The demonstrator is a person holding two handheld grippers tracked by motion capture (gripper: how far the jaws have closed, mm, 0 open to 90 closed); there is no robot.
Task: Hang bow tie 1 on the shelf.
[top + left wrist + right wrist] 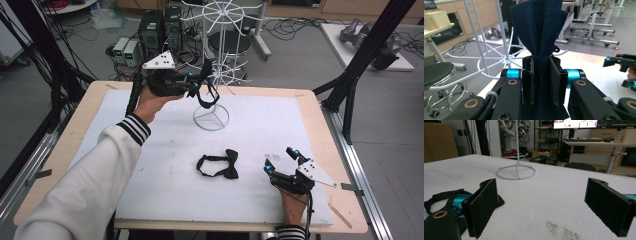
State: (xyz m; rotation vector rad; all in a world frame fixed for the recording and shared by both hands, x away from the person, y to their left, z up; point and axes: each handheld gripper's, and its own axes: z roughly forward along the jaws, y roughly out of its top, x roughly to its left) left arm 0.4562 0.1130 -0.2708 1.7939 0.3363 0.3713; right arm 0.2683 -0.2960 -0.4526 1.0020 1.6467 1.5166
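Nearby, white rack (215, 65) fronts left gripper (197, 82) clamping bow tie (540, 30).

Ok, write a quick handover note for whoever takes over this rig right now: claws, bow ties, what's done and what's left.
Left claw: raised beside the white wire rack, shut on a dark blue bow tie; its strap loop hangs down by the rack's lower arms.
Right claw: open, low over the white mat, holding nothing.
Second bow tie: black, lying flat on the mat just left of the right claw.
Done: first tie lifted to the rack.
Left: probably hook it on an arm, then hang the black one.
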